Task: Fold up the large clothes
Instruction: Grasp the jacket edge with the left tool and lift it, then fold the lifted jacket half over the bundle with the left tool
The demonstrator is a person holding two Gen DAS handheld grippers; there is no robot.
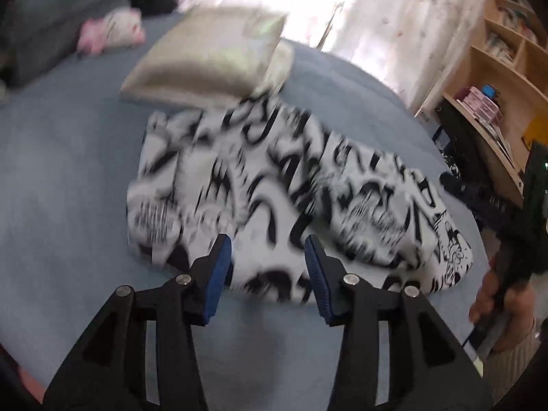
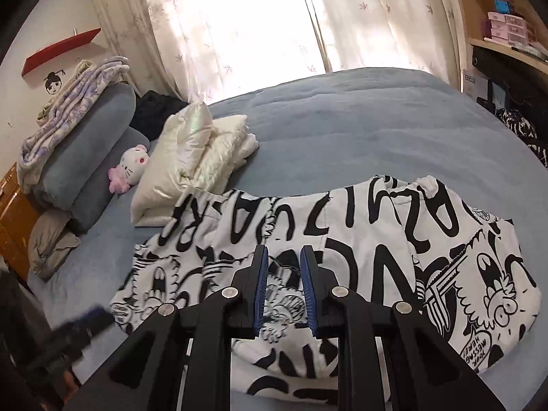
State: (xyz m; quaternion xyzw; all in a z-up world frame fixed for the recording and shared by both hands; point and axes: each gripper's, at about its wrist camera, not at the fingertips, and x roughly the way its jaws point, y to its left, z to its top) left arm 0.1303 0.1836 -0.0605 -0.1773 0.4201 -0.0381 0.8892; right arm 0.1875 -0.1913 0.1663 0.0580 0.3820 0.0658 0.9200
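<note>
Blue bedspread [image 2: 342,120] covered the bed. White sweatshirt with black graffiti print [image 2: 342,239], partly folded, lay at six o'clock on it; cream pillow [image 2: 185,157] at ten o'clock. Left gripper [image 1: 268,245]: jaws moderately apart, nothing between them, over the near hem. Right gripper [image 2: 282,257]: jaws narrow, apparently empty. Advice: pinch both layers at the hem, lift evenly.

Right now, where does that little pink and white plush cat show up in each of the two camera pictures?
Left wrist view: the plush cat lies blurred at the upper left, against the grey bolster.
Right wrist view: the plush cat sits at mid-left, between the grey bolster and the cream cushion.
Shared landmark: the cream cushion lies just right of the cat in both views.
</note>
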